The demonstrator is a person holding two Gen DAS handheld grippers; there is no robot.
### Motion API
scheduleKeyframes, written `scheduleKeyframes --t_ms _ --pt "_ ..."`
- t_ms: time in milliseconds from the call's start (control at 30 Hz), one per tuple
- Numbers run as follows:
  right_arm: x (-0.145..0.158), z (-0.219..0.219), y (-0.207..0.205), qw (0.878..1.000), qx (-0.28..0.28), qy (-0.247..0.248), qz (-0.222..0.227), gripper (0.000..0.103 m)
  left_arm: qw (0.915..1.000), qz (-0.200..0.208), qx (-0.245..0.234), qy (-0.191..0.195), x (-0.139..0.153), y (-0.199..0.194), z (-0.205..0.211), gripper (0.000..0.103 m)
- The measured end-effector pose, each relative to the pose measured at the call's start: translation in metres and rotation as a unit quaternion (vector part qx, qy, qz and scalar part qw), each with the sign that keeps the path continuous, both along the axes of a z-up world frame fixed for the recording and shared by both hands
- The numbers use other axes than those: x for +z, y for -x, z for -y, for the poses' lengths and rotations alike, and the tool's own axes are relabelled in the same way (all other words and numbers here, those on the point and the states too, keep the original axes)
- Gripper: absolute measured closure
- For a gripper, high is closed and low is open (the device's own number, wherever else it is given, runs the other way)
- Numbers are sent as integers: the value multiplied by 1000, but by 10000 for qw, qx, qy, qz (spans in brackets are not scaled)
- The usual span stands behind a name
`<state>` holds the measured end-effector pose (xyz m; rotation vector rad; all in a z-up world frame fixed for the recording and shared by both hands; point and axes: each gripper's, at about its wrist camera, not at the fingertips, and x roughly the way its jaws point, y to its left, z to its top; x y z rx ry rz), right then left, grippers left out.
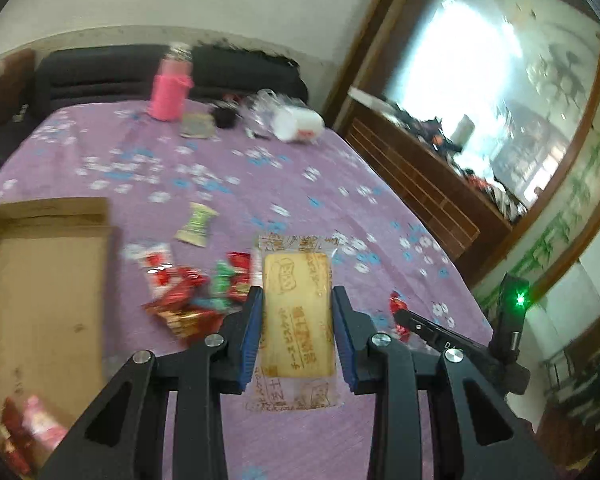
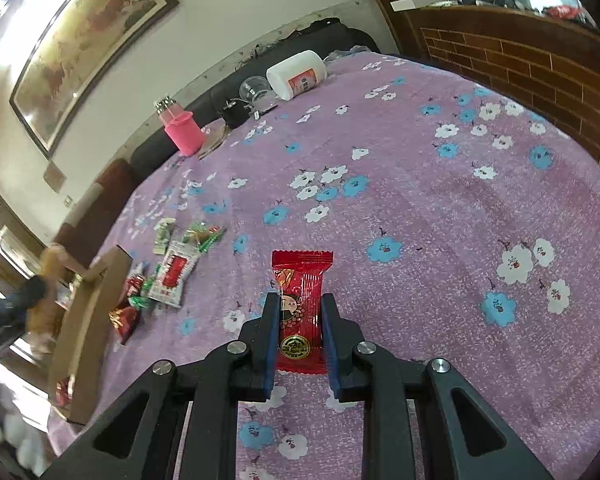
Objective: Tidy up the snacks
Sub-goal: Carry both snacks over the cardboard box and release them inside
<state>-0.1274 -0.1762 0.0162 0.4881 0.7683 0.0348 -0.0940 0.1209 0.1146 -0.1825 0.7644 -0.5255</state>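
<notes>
My left gripper (image 1: 298, 300) is shut on a clear-wrapped yellow biscuit packet (image 1: 296, 312), its blue pads against both long edges. A pile of red and green snack packets (image 1: 198, 294) lies just left of it, and a cardboard box (image 1: 40, 292) with a few packets in its near corner sits at far left. My right gripper (image 2: 300, 306) is shut on a red candy packet (image 2: 300, 308). In the right wrist view the snack pile (image 2: 168, 268) and the box (image 2: 88, 320) lie to the left.
The table wears a purple flowered cloth (image 2: 420, 200). At its far edge stand a pink bottle (image 1: 168, 88), a tipped white jar (image 1: 298, 122) and a clear cup (image 2: 254, 88). The other gripper's body (image 1: 508, 320) shows at right, beside a loose red candy (image 1: 398, 306).
</notes>
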Motion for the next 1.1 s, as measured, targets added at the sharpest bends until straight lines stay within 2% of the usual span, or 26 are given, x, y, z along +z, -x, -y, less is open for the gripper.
scheduleKeyframes --t_ms 167,300,500,667,800,933,1100 --pt "4 -6 1 9996 -36 257 -61 81 9988 177 438 115 8 16 -51 70" --pt "23 -18 9 9998 86 141 66 81 9968 246 749 87 11 17 -87 70" --pt "66 -90 -3 9936 1045 100 426 81 9911 59 1327 35 2 3 -141 70" --pt "85 -182 -29 9740 2203 -318 419 81 9831 -57 1830 -42 -7 -5 -179 70" --pt "79 -247 -48 9564 2863 -540 176 80 9776 -264 2084 -123 -21 -12 -200 70" --pt "64 -302 -65 9471 3201 -203 -89 80 9717 -582 2290 -11 -41 -27 -219 70" --pt "35 -336 -76 9420 3329 75 -421 80 9687 -784 2356 -81 -56 -29 -225 70"
